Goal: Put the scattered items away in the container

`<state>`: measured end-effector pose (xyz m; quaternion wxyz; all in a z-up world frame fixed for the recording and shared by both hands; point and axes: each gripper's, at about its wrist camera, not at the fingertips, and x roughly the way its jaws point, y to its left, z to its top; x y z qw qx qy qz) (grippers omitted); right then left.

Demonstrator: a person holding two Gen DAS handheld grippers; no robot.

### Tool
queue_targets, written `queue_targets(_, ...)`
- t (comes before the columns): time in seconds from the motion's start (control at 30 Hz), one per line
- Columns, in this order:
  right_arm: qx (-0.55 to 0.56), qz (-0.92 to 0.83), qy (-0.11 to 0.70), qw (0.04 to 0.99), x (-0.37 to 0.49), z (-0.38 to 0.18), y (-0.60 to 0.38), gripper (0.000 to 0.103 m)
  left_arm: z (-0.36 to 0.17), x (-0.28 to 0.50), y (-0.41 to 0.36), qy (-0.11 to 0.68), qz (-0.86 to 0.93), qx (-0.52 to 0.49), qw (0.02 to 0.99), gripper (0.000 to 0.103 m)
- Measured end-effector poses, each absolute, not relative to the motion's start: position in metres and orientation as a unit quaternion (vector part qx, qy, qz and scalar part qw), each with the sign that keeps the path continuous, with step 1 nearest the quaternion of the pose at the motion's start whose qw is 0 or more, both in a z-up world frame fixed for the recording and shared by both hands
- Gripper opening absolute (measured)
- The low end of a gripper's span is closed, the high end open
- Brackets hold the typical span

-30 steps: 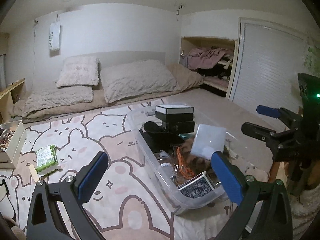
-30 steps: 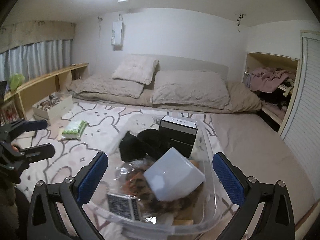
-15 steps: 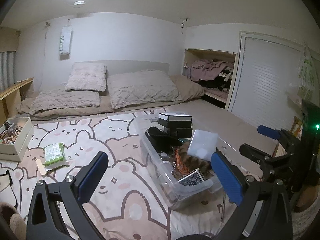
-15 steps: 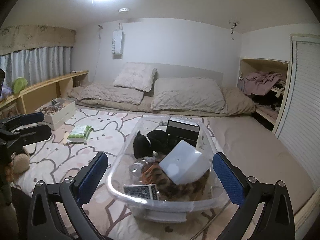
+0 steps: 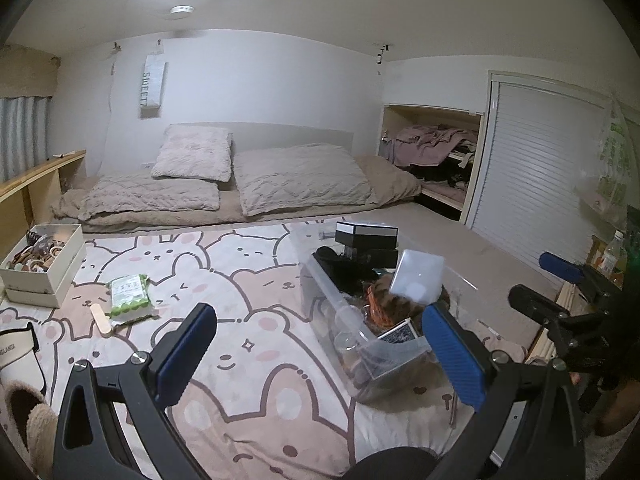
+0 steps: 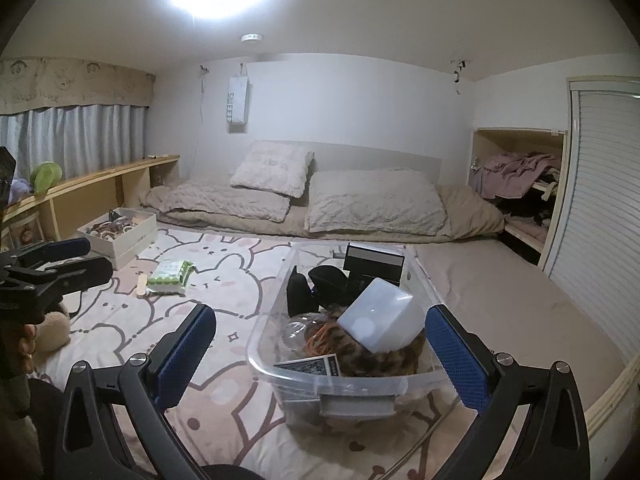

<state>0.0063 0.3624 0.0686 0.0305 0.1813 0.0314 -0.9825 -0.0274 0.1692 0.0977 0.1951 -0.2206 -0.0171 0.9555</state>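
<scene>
Both claws, left (image 5: 320, 352) and right (image 6: 320, 354), are held wide apart and empty near the filled clear container (image 6: 298, 370); "SWEET" is read on a wall hanging (image 6: 238, 98) beyond it.

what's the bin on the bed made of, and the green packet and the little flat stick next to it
The bin looks like clear, glossy hard plastic: its contents show through the walls and the rim catches light. The green packet appears to be soft printed plastic film, slightly crinkled and shiny. The flat stick seems to be pale, matte wood with rounded ends, though it is too small to be sure.
</scene>
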Motion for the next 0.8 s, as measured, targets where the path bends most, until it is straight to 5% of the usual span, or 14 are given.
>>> queue_targets(0.8, 0.199, -0.979, 0.031, -0.017, 0.039, 0.029, 0.349, 0.103, 0.055, -0.005, 0.139, 0.005, 0.956, -0.24, 0.168, 0.103)
